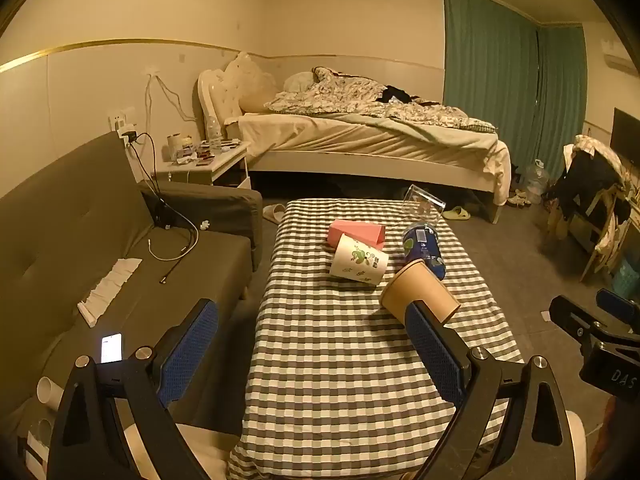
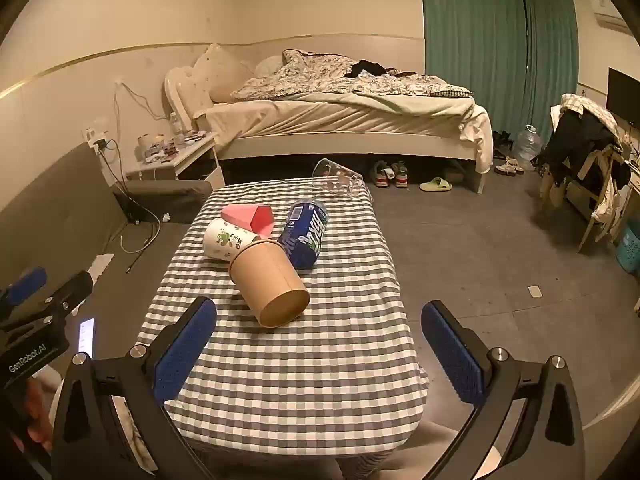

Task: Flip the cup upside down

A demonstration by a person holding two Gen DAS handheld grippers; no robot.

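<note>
One brown paper cup (image 2: 269,282) lies on its side on the checked cloth of the counter (image 2: 304,368), just ahead of the right hand-held gripper (image 2: 318,344) and a little to its left, its open mouth tipped toward that camera. From the left wrist view the same cup sits ahead and to the right of the left hand-held gripper (image 1: 312,344), partly hidden behind its right finger (image 1: 434,354). Both hand-held grippers have their blue-padded fingers spread wide apart with nothing between them. Touching the brown cup's far end are a white cup with green leaf print (image 2: 226,239), also on its side, and a blue bottle (image 2: 305,232) with large white lettering and a barcode label; the words are not readable. Behind those lies a pink cup (image 2: 252,218), and a clear plastic cup (image 2: 336,182) lies tipped at the far edge. The near half of the counter, between the grippers and the cup, is bare cloth. Right of the counter is open floor (image 2: 472,248); left is a grey sofa (image 1: 80,240). The left gripper's body reads "GenRobot.AI" in the right wrist view.
</note>
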